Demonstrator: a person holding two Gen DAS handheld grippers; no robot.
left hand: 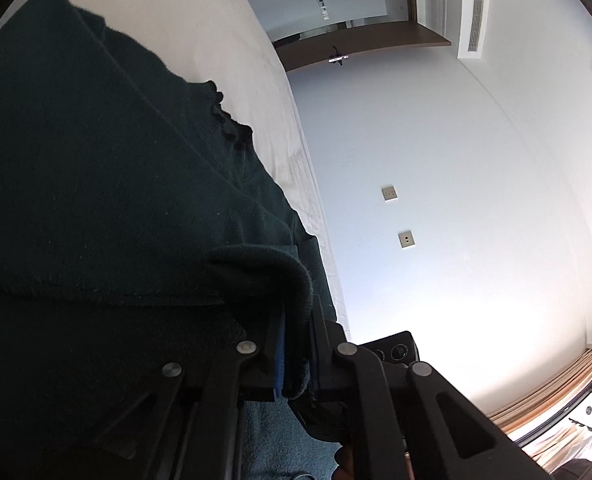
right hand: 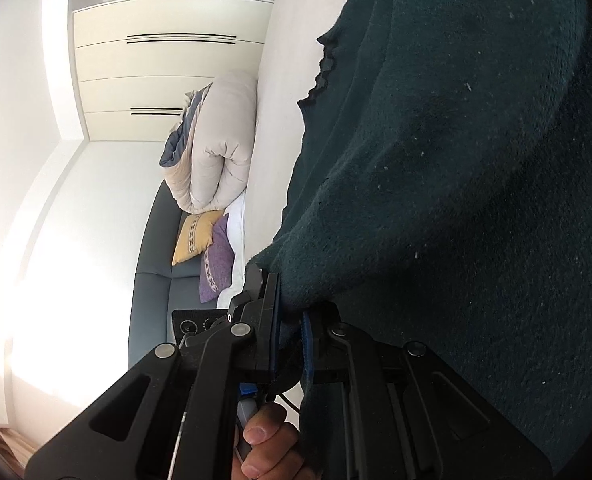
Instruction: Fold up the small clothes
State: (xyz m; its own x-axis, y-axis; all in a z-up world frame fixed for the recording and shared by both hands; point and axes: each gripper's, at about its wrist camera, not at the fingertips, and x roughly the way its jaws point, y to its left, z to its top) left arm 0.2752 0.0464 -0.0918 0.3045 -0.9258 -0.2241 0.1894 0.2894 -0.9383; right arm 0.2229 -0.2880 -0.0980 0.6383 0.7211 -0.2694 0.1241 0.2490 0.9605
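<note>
Garment: a dark green knit sweater [left hand: 107, 168] lies spread on the white bed [left hand: 223, 60], its frilled neckline toward the far side of the bed.
Left tool [left hand: 296, 344]: clenched on a rolled edge of the sweater at its near end; cloth is pinched between the blue-lined pads.
Right tool [right hand: 291, 332]: clenched on another near edge of the sweater, with knit bunched between its pads; a hand [right hand: 267, 444] grips the handle below.
Beyond the bed: a rolled duvet [right hand: 219, 140] and two cushions [right hand: 205, 248] on a grey sofa sit well apart from the sweater.
Step in hand: both near corners look gripped, so a fold is about to start.
Next move: likely lift both corners together and carry them toward the neckline, keeping the edge taut and level so that the layers land square.
</note>
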